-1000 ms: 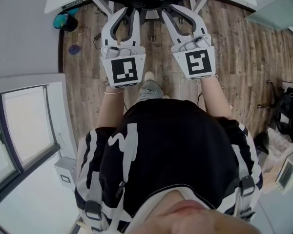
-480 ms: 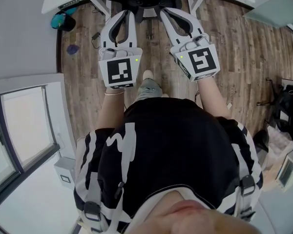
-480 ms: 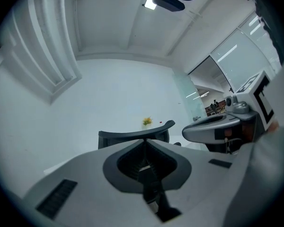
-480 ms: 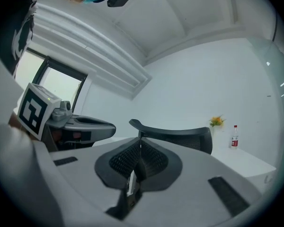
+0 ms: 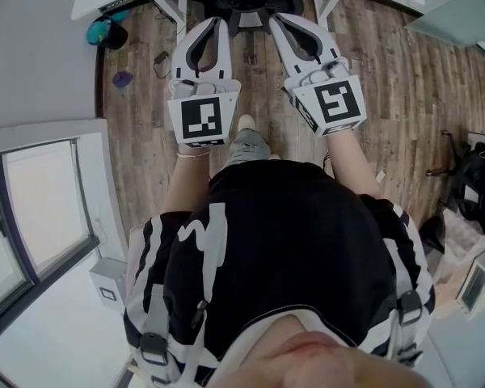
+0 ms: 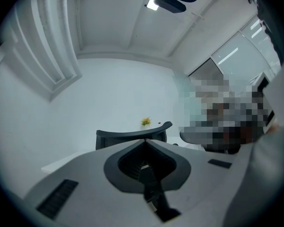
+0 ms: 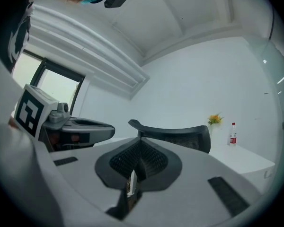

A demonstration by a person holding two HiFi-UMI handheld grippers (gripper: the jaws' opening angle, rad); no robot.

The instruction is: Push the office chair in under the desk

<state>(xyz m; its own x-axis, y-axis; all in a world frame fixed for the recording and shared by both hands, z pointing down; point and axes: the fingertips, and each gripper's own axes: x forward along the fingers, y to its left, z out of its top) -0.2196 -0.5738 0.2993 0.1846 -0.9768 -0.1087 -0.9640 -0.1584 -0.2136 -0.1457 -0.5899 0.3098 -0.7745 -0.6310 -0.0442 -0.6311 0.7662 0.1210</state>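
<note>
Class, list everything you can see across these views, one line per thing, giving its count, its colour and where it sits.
office chair: one, black, backrest just ahead of both claws
desk: one, white, beyond the chair
flowers: one bunch, yellow, on the desk
bottle: one, pale with red label, beside the flowers
teal thing: one, teal, floor left of chair
purple thing: one, purple, floor near it
window: one, dark-framed, far left
floor: one, brown wood planks, underfoot
left claw: one, white, jaws just closed on nothing
right claw: one, white, jaws just closed on nothing
</note>
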